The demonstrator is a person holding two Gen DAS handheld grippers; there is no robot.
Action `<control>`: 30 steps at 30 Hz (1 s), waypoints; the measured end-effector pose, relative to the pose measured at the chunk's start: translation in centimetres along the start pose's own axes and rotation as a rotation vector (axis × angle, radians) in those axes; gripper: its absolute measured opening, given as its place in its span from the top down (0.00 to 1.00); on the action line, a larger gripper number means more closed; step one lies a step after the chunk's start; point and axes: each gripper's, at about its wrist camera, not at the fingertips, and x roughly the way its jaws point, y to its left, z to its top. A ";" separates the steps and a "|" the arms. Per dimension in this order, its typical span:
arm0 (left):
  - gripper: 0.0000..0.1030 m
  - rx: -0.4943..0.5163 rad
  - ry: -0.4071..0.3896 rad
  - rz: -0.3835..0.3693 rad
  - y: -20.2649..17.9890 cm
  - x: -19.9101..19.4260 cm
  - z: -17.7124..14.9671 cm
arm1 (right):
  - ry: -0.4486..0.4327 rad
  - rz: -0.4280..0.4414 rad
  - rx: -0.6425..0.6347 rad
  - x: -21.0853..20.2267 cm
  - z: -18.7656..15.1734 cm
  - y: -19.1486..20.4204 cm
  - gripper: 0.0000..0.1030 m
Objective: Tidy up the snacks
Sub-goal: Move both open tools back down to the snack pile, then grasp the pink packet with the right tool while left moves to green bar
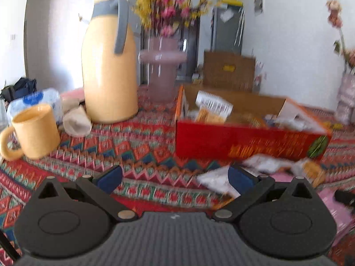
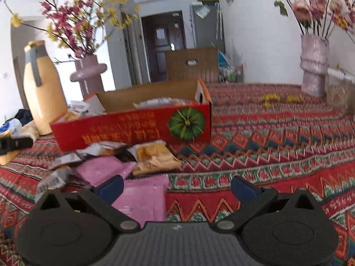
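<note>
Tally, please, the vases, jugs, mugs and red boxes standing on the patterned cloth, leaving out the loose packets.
Vases: 2
Jug: 1
Mug: 1
Red box: 1
Total: 5

Bright daylight, blown-out white walls — both fisheye views motion-blurred, edges bowed and dark-cornered.

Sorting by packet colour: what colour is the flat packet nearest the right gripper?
Pink packet, clearest in the right wrist view.
</note>
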 end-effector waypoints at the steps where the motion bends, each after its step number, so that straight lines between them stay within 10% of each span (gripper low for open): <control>1: 0.00 -0.007 0.006 -0.009 0.2 0.1 0.1 | 0.001 0.005 0.006 0.1 0.0 -0.1 0.00; 30: 0.00 -0.051 0.046 -0.039 0.8 0.6 -0.1 | 0.066 -0.028 -0.025 -0.8 -0.1 0.3 0.00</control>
